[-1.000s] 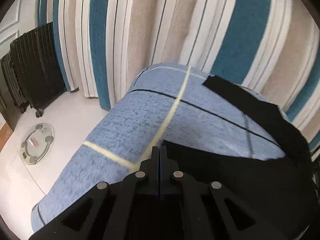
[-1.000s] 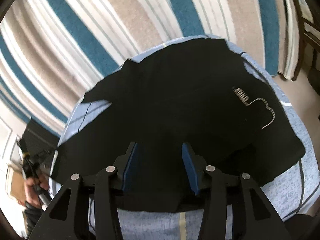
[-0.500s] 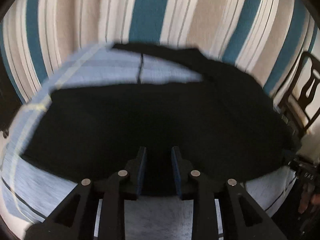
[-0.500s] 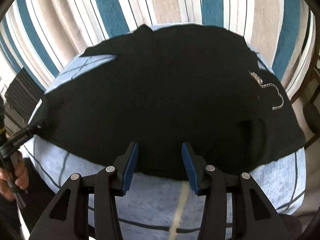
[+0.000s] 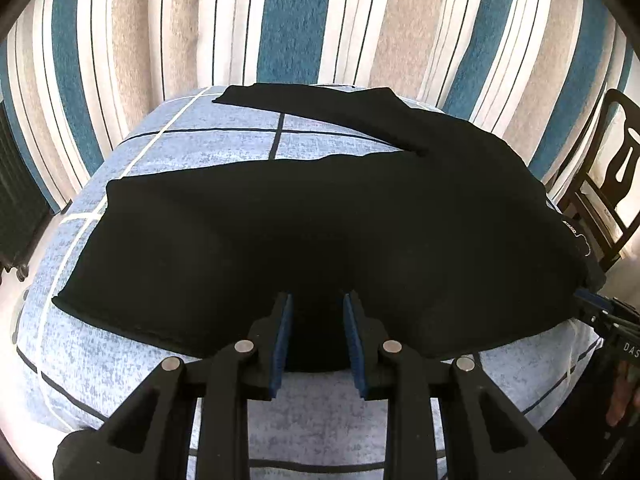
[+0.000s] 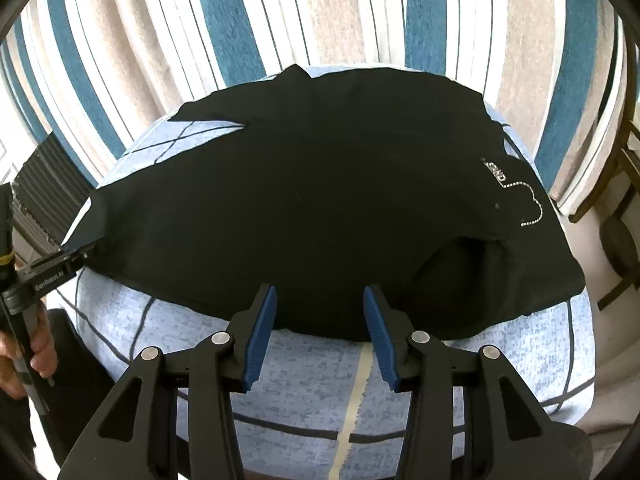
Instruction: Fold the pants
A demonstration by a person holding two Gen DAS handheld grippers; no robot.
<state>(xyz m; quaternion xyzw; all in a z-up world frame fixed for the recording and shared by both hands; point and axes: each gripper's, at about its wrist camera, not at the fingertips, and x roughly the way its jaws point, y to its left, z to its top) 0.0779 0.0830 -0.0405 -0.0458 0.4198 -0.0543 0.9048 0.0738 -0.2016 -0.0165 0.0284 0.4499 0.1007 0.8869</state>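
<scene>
Black pants (image 5: 320, 232) lie spread on a light blue checked table cover (image 5: 200, 144). One leg points to the far left and the other lies nearer. In the right wrist view the pants (image 6: 320, 200) show a small rhinestone logo (image 6: 516, 188) near the waist at the right. My left gripper (image 5: 316, 320) is open and empty above the near edge of the pants. My right gripper (image 6: 320, 308) is open and empty at the near hem. The left gripper also shows at the left edge of the right wrist view (image 6: 48, 272).
A striped blue, beige and white curtain (image 5: 320, 20) hangs behind the table. A dark wooden chair (image 5: 608, 168) stands at the right. A black radiator (image 6: 44, 188) stands at the left. The table cover's near edge drops off below the grippers.
The left gripper was shut at the pants' edge, then opened, let go and swung to face the pants. The right gripper stayed open and drew back toward the near edge.
</scene>
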